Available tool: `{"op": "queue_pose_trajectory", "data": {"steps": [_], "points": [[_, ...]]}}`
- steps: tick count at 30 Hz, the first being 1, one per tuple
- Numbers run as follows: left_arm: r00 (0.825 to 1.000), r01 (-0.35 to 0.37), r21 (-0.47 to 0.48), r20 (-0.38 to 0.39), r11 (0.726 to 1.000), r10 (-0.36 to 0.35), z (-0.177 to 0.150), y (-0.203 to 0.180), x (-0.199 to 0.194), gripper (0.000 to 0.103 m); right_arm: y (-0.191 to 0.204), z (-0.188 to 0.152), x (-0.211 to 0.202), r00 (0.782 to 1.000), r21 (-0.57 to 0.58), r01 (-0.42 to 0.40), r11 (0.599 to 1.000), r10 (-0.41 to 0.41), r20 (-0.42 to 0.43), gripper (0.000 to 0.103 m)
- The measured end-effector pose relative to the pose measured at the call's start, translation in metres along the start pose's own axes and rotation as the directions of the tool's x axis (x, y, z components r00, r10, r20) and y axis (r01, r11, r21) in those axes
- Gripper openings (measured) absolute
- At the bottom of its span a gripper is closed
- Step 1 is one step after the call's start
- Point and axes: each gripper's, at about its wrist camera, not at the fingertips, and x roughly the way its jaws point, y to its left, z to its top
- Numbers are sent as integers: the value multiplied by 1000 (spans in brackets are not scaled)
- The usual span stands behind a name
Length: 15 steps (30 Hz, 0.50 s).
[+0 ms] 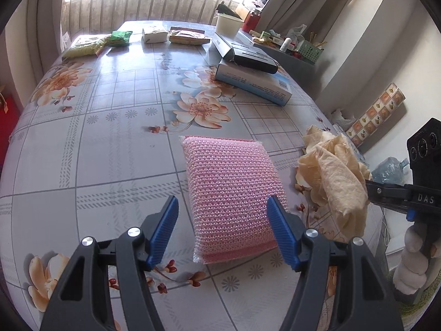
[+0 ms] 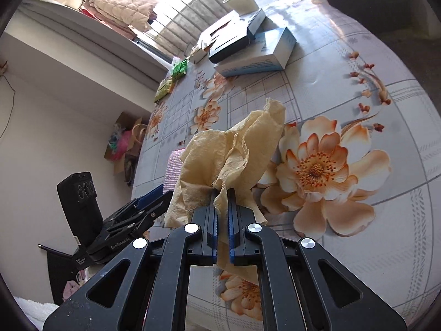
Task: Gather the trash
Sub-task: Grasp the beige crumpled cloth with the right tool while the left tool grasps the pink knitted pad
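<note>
A crumpled beige paper towel [image 2: 228, 154] is pinched between the blue pads of my right gripper [image 2: 222, 193], which is shut on it and holds it above the flowered tablecloth. It also shows in the left wrist view [image 1: 335, 176], with the right gripper's jaws coming in from the right edge. My left gripper [image 1: 222, 207] is open, its blue fingers [image 1: 165, 226] on either side of the near end of a pink mesh scouring sponge [image 1: 234, 193] that lies on the table. The sponge shows partly behind the towel in the right wrist view [image 2: 173, 171].
Stacked boxes [image 1: 248, 66] and a white paper cup [image 1: 228, 24] stand at the far right of the table [image 1: 110, 127]. Green and yellow snack packets [image 1: 93, 44] and small cartons [image 1: 176, 35] lie along the far edge. A cluttered side shelf [image 1: 300, 45] is to the right.
</note>
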Motion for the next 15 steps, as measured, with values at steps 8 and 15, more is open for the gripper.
{"op": "queue_pose_trajectory", "data": {"steps": [8,15], "points": [[999,19,8,29,1000,-19,12,-19,-5,76,-6,-8,-2,956,-105,289,952,-280,91,5],[999,-54,52,-2,997,55,15,-38,15,78,-15,-19,14,948,-118,318,941,-310,75,7]]}}
